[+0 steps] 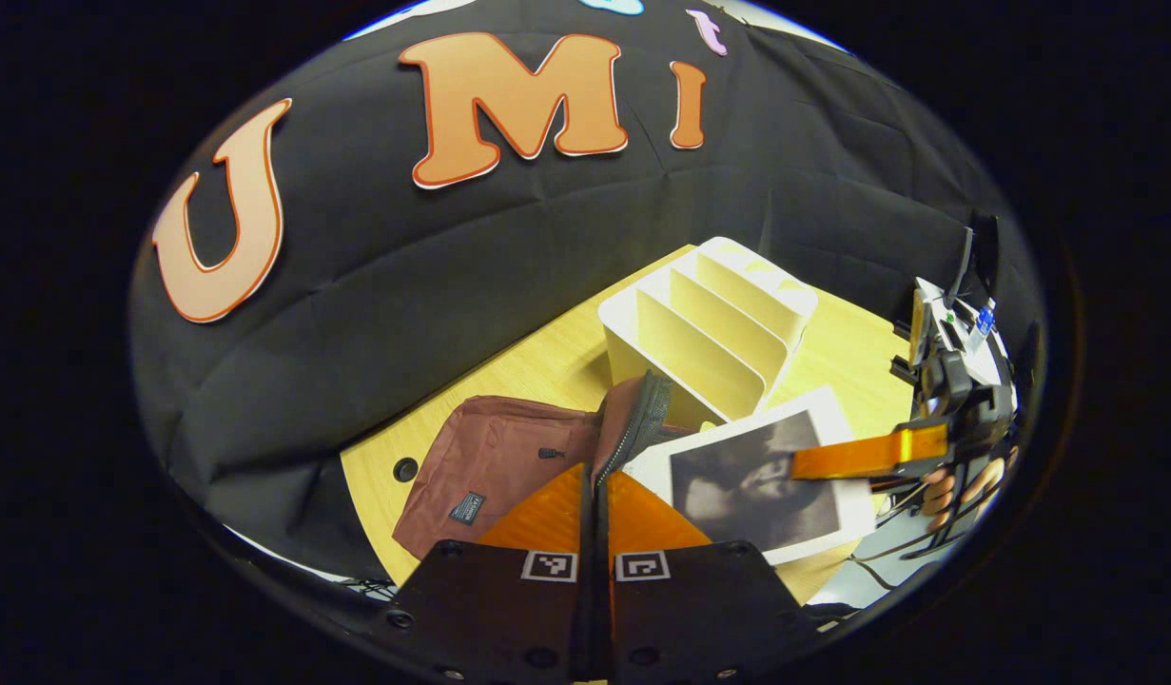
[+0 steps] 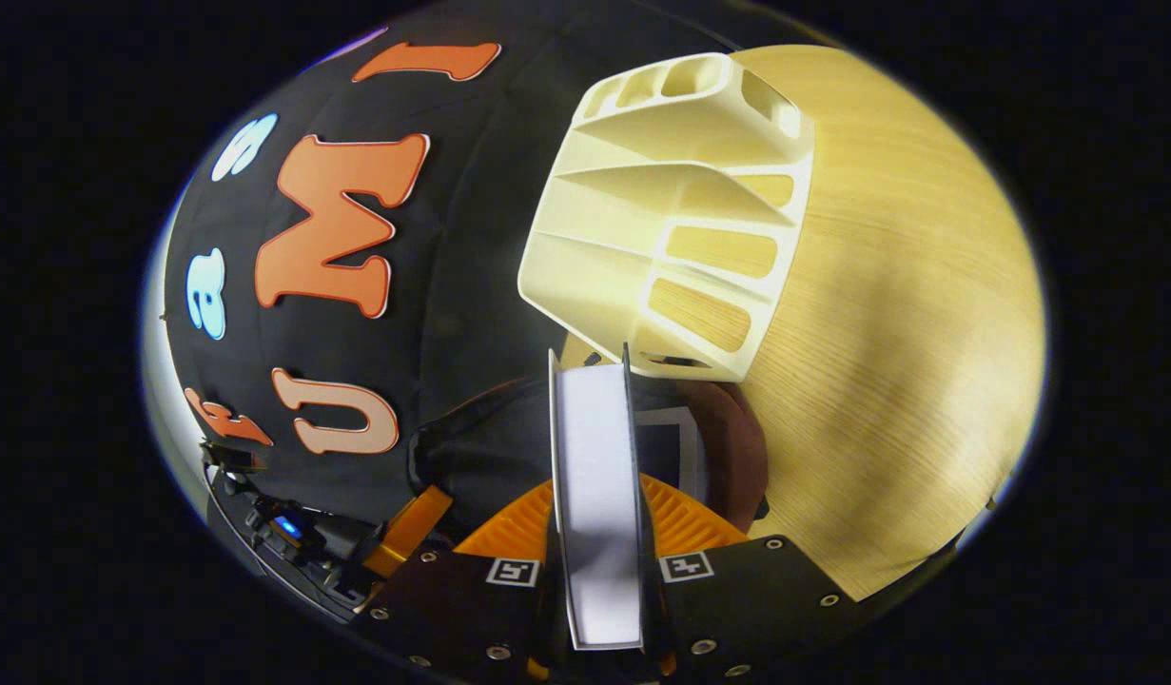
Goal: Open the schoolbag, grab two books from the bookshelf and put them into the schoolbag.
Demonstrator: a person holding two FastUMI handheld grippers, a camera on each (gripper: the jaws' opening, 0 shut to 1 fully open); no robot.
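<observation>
The maroon schoolbag [image 1: 490,466] lies on the wooden table [image 1: 547,352]. My left gripper [image 1: 595,476] is shut on its zipper-edged flap [image 1: 642,409] and holds it raised. A white book with a grey picture cover [image 1: 756,485] hangs beside the bag's opening, with the right gripper [image 1: 813,461] clamped on its edge and a hand [image 1: 956,490] behind it. In the right gripper view the book [image 2: 595,428] stands edge-on between the fingers of my right gripper [image 2: 596,480], above the bag [image 2: 737,447]. The white bookshelf [image 1: 709,323] has empty slots.
The bookshelf [image 2: 671,219] stands just beyond the bag, near the black cloth wall. Bare wooden table [image 2: 908,333] stretches to the right of it. The left gripper [image 2: 409,528] shows low on the left in the right gripper view. A round hole [image 1: 405,468] marks the table near the bag.
</observation>
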